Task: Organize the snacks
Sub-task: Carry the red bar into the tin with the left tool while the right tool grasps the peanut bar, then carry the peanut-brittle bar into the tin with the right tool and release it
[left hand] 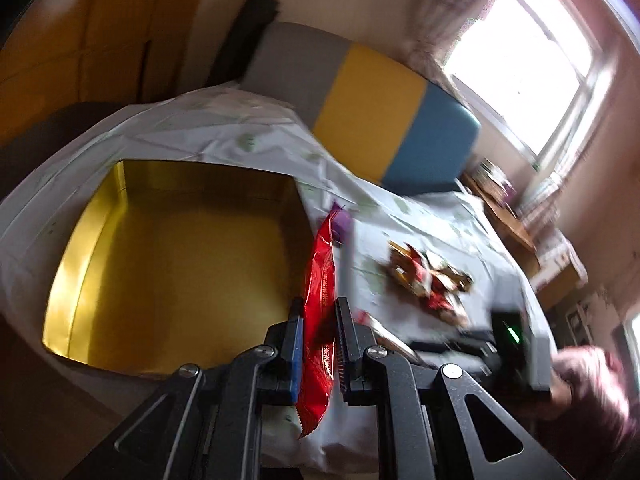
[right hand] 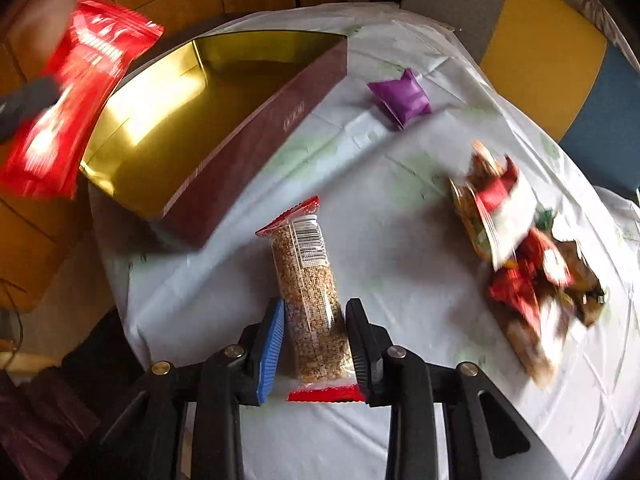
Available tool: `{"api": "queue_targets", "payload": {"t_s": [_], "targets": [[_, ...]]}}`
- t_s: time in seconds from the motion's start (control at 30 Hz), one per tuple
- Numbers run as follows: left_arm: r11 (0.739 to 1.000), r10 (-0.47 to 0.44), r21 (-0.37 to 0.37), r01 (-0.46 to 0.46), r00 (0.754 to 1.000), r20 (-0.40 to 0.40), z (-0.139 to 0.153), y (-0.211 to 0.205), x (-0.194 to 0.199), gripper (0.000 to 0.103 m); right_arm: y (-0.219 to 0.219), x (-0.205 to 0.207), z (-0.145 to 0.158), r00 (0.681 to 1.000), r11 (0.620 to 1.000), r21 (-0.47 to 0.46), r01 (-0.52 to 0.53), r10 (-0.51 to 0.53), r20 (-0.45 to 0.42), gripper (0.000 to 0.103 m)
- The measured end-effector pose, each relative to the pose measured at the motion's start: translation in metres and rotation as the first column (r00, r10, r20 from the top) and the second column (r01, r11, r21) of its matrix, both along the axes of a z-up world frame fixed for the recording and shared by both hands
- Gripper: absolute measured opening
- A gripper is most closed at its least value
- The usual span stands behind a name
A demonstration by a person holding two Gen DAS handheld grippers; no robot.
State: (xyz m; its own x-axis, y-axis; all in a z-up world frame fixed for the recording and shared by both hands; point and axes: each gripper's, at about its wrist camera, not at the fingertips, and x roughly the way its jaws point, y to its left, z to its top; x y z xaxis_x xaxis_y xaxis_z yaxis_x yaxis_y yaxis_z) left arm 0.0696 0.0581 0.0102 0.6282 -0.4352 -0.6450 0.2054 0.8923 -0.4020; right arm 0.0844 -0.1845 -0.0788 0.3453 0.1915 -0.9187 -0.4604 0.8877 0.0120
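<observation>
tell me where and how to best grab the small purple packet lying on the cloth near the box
Judging by its pose, the purple packet is best pinched across its puffy middle, coming down from above. It lies flat on the tablecloth, apart from the gold-lined box and the snack pile, so nothing crowds it. Its crimped ends are thin and look likelier to slip.

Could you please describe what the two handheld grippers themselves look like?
Both are black frames with silver round bolts. The left gripper and right gripper each have one ribbed blue pad and one ribbed black pad. The right one's housing shows a green light.
</observation>
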Motion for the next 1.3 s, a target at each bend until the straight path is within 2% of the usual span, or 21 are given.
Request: {"api": "queue_targets", "payload": {"t_s": [0.2,0.27,0.47,0.57,0.7,0.8,0.93,1.03,1.3], "targets": [[0.995,0.096,0.003,-0.096,0.994,-0.056,-0.006,0.011,0.043,0.014,-0.041,-0.009,-0.01,0.995,0.995,0.05,0.091,-0.089,-0.039,0.031],[0.993,0.113,0.025,-0.112,0.991,-0.072,-0.008,0.009,0.061,0.014,-0.044,-0.011,-0.018,0.994,0.995,0.036,0.097,-0.096,-0.043,0.031],[0.991,0.126,0.068,-0.12,0.987,-0.099,-0.016,-0.01,0.107,0.014,-0.043,-0.01,-0.02,0.996,0.995,0.037,0.088,-0.088,-0.01,0.031],[0.986,0.129,0.12,-0.115,0.985,-0.119,-0.027,-0.023,0.129,0.014,-0.048,-0.017,-0.016,0.995,0.992,0.075,0.099,-0.098,-0.021,0.031],[0.975,0.135,0.194,-0.108,0.982,-0.133,-0.041,-0.037,0.151,0.014,-0.049,-0.018,-0.015,0.995,0.993,0.075,0.097,-0.095,-0.019,0.031],[0.974,0.131,0.206,-0.098,0.98,-0.152,-0.05,-0.045,0.164,0.015,-0.048,-0.019,-0.014,0.995,0.992,0.076,0.098,-0.097,-0.016,0.032],[0.969,0.125,0.23,-0.093,0.984,-0.13,-0.051,-0.052,0.162,0.022,-0.049,-0.019,-0.014,0.994,0.991,0.083,0.106,-0.105,-0.012,0.032],[0.957,0.136,0.27,-0.105,0.986,-0.099,-0.049,-0.053,0.15,0.023,-0.05,-0.017,-0.012,0.993,0.988,0.092,0.121,-0.12,-0.01,0.032],[0.92,0.172,0.358,-0.159,0.985,-0.006,-0.039,-0.052,0.089,0.023,-0.053,-0.016,-0.011,0.989,0.982,0.113,0.15,-0.15,-0.007,0.032]]}}
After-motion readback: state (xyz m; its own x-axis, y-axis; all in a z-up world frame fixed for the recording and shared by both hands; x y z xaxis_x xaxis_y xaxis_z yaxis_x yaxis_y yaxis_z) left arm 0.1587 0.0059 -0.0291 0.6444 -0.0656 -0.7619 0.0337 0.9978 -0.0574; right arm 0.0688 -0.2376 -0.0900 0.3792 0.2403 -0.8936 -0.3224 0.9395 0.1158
